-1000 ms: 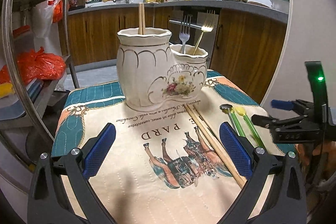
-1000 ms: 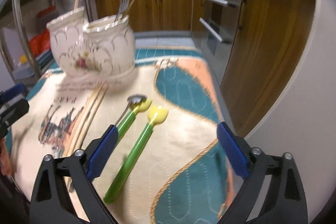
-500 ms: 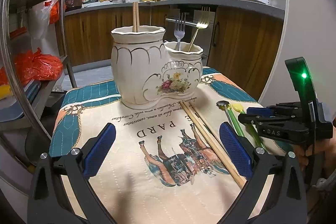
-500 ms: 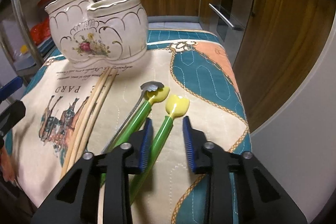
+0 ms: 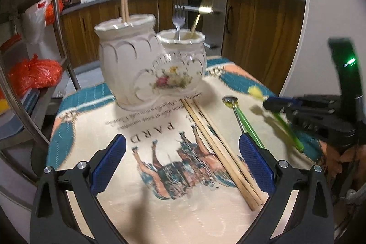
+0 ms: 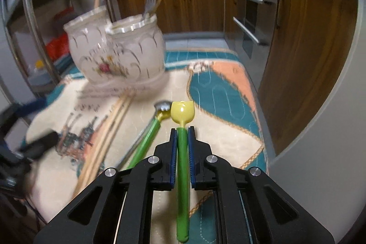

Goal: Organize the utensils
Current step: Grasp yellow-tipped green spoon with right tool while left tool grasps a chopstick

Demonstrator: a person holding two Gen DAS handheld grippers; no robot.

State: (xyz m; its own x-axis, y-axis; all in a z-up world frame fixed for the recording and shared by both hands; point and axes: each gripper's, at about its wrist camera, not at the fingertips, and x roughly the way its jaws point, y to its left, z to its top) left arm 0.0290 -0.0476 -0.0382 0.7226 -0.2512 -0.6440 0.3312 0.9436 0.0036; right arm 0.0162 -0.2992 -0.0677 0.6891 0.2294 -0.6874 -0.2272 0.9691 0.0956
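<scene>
Right gripper (image 6: 182, 137) jaws, just closing, now clamp the green-handled spoon (image 6: 182, 166) on its upper handle, lifted near the table's (image 6: 231, 129) right edge (likely light, stiff, slick plastic; could pivot); left gripper (image 5: 181, 158) jaws spread, empty.

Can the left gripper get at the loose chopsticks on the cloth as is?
Probably yes: left gripper is open, and the chopsticks lie bare on the cloth just ahead, nearer its right finger.
</scene>
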